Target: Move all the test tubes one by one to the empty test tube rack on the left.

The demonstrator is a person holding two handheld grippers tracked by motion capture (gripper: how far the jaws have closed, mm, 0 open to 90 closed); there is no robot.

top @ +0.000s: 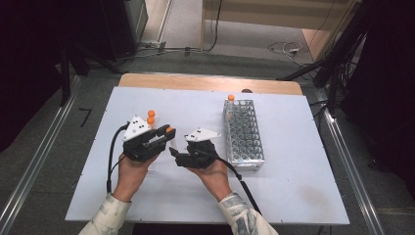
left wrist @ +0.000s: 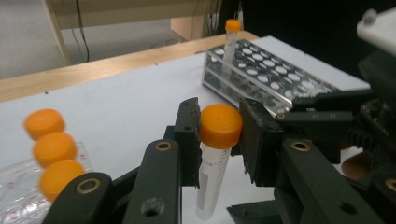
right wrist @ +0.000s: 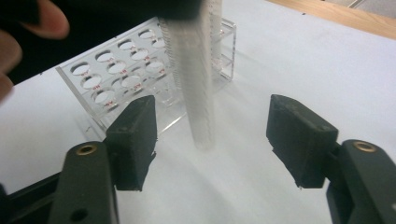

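A clear tube with an orange cap (left wrist: 212, 177) stands upright between the jaws of my left gripper (left wrist: 217, 119), which is shut on it just under the cap. From above, the left gripper (top: 165, 134) hovers left of centre with the orange cap at its tip. My right gripper (top: 175, 151) sits close beside it, pointing at it. Its jaws stand wide apart in the right gripper view, and the tube's lower end (right wrist: 196, 93) hangs between the fingers of the right gripper (right wrist: 212, 135) without touching them. A clear tube rack (top: 243, 133) lies to the right.
One orange-capped tube (top: 231, 100) stands in the rack's far corner hole. Three more capped tubes (left wrist: 51, 149) lie together behind the left gripper. The white board (top: 293, 186) covers a wooden table; cables and dark frames surround it on the floor.
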